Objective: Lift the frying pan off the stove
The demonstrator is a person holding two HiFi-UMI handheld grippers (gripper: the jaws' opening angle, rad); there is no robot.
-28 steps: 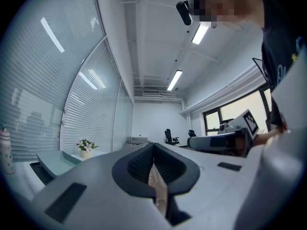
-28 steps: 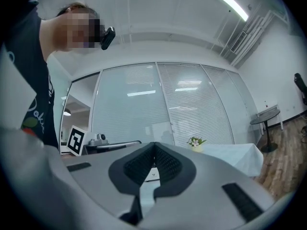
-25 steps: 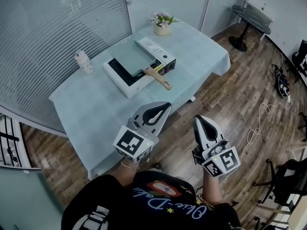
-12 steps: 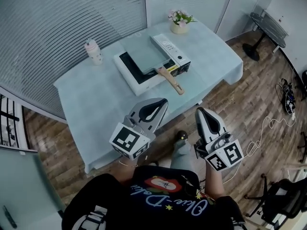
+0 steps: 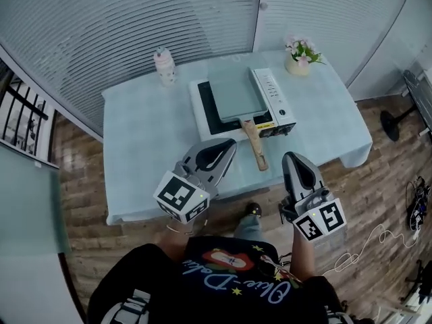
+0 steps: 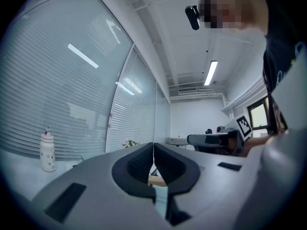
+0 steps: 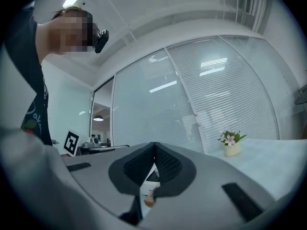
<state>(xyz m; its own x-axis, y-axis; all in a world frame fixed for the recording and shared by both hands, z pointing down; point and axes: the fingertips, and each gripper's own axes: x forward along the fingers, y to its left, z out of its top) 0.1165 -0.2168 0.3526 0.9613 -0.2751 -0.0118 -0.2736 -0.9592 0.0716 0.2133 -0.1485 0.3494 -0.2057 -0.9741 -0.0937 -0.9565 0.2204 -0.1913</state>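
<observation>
A square pale-green frying pan (image 5: 234, 94) sits on a white portable stove (image 5: 202, 113) on the table, its wooden handle (image 5: 255, 144) pointing toward me over the stove's front edge. My left gripper (image 5: 231, 147) hangs over the table's near edge, left of the handle, jaws shut and empty. My right gripper (image 5: 291, 157) is below the table's front edge, right of the handle, also shut on nothing. In the left gripper view its jaws (image 6: 154, 150) meet in a thin line; a sliver of the handle shows below the right gripper (image 7: 154, 150) in its own view.
The table wears a light-blue cloth (image 5: 142, 147). A white bottle (image 5: 164, 66) stands at its back left, also seen in the left gripper view (image 6: 47, 151). A flower pot (image 5: 300, 58) stands at the back right, the flower pot (image 7: 232, 143) also right of the right gripper. Blinds and wooden floor surround the table.
The person has walked round toward the table's front; the stove and pan now lie straight ahead, with the handle closer to both grippers. Both grippers stayed shut.
</observation>
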